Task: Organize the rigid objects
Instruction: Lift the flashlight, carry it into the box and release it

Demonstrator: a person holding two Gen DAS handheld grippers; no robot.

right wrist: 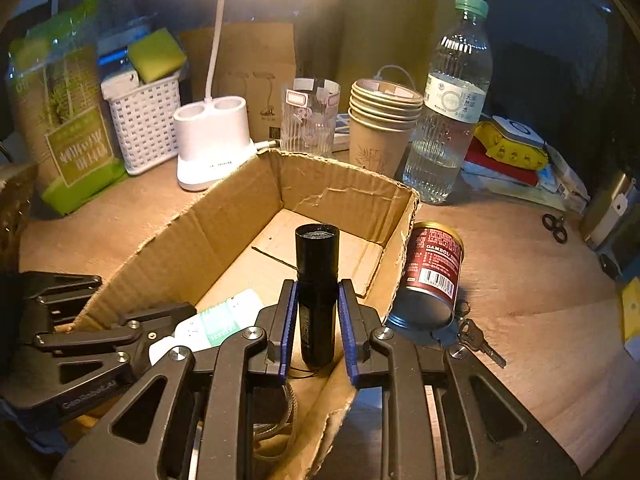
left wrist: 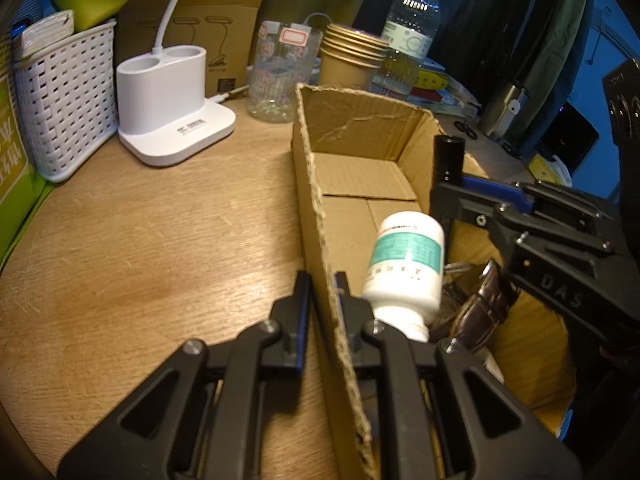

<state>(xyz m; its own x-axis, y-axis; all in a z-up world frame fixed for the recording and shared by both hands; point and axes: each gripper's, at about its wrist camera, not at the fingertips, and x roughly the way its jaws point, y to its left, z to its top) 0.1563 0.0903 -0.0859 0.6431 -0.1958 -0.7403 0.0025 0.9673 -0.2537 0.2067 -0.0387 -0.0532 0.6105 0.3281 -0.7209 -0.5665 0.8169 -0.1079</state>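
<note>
Two claws worked at one cardboard box [right wrist: 248, 208] on the wooden counter [left wrist: 140, 240]. The left claw [left wrist: 322, 292] was pressed together on the near side wall of the box, one finger outside and one inside, so it pinched the cardboard edge. The right claw [right wrist: 317, 312] pinched a black flashlight [right wrist: 317, 280] between its blue pads, and the flashlight stood upright with its lens end up, above the open box. In the left wrist view the same flashlight [left wrist: 449, 160] showed at the right wall of the box, held by the right claw [left wrist: 444, 196].

Inside the box lay a white pill bottle [left wrist: 404, 268] with a green label, tilted with its cap toward the left claw. Beside it in the box was a brown leather thing [left wrist: 486, 304], but I could not tell what it was. Outside the box, just beside its right wall, a dark red can [right wrist: 434, 276] lay on its side, and a key [right wrist: 480, 340] lay near it on the counter. Behind the box stood a white lamp base [right wrist: 212, 148], a white basket [right wrist: 144, 124], a glass jar [right wrist: 310, 120], some stacked paper cups [right wrist: 380, 128] and a water bottle [right wrist: 452, 108].
</note>
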